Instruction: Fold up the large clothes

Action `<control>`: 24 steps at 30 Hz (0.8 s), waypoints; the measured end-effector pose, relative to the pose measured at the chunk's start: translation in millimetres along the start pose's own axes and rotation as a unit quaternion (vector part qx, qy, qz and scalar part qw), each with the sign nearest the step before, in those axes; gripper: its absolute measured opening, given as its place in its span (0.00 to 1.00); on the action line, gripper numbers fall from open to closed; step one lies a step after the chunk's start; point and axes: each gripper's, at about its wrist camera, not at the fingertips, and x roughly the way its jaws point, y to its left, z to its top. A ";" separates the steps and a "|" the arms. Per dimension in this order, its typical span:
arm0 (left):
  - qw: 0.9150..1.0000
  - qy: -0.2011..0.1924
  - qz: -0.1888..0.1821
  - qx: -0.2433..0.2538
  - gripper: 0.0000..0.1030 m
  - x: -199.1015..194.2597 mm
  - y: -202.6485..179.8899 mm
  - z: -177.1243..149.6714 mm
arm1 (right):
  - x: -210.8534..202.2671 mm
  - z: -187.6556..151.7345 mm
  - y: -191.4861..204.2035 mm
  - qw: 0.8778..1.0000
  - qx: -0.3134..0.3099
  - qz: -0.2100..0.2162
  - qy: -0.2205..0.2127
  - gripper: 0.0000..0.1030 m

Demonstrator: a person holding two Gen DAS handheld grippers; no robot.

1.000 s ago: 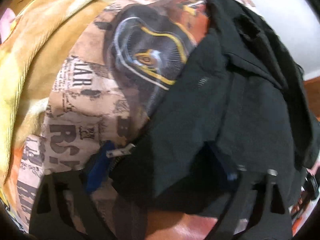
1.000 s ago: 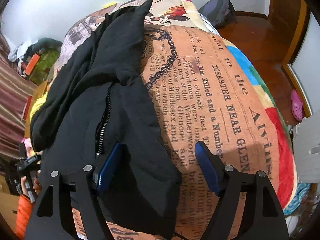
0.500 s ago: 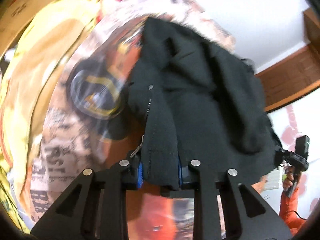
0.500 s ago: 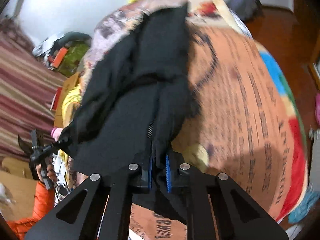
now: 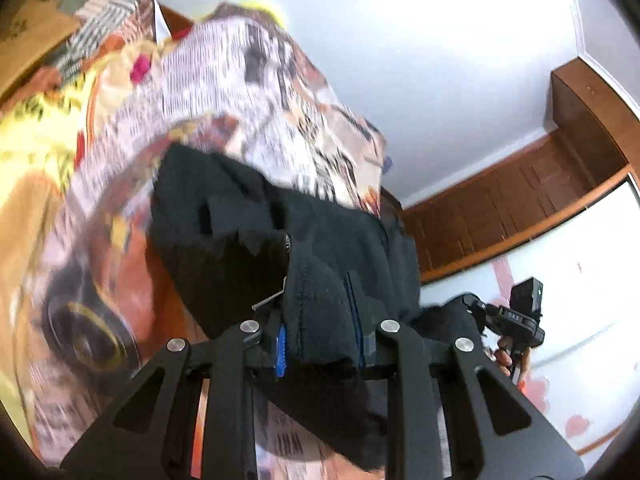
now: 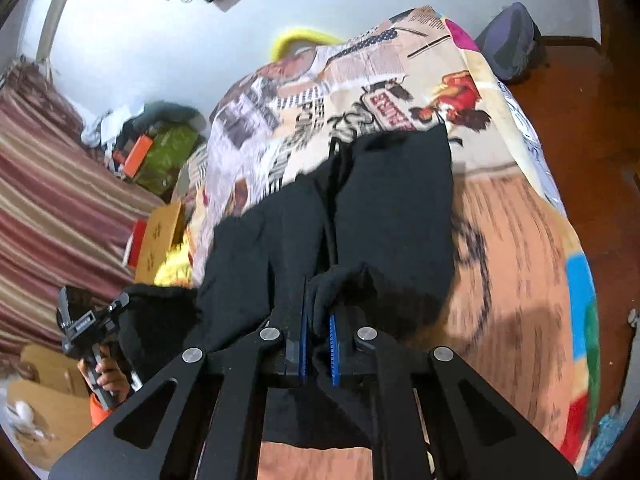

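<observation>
A black zip-up jacket (image 6: 384, 216) lies stretched over a bed with a newspaper-print cover (image 6: 516, 248). My right gripper (image 6: 317, 350) is shut on the jacket's near edge by the zip. My left gripper (image 5: 320, 344) is shut on a thick fold of the same jacket (image 5: 320, 236), with the metal zip pull (image 5: 269, 299) just left of the fingers. The near edge is lifted off the bed. Each gripper shows at the edge of the other's view: the right one in the left view (image 5: 516, 320), the left one in the right view (image 6: 86, 326).
A yellow blanket (image 5: 28, 184) and a cardboard box (image 6: 158, 236) sit at the bed's left side. A striped curtain (image 6: 48, 184) and clutter (image 6: 160, 152) are beyond. Wooden floor (image 6: 580, 92) and a dark bag (image 6: 508, 40) lie at the far right.
Both grippers closed on the jacket's near edge, then rose and pulled back with it. The jacket now hangs stretched out from the bed, and the views tilt up to the wall.
</observation>
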 end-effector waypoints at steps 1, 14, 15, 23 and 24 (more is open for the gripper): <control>1.000 -0.011 0.013 0.000 0.23 3.0 3.1 13.6 | 4.5 7.8 -4.8 1.000 0.007 0.002 -0.004 0.07; 0.984 -0.011 0.170 -0.042 0.23 113.3 119.7 90.3 | 92.7 74.6 -94.9 0.996 0.086 -0.014 0.007 0.07; 0.985 -0.002 0.170 -0.041 0.23 122.2 126.6 89.7 | 94.0 75.8 -97.2 0.996 0.087 -0.008 0.007 0.07; 0.973 0.060 0.221 -0.003 0.24 146.1 127.9 75.2 | 86.7 75.6 -88.9 0.998 0.064 -0.006 0.025 0.12; 0.972 0.063 0.228 0.006 0.24 140.9 124.3 73.7 | 84.7 74.9 -88.8 0.997 0.064 -0.008 0.030 0.14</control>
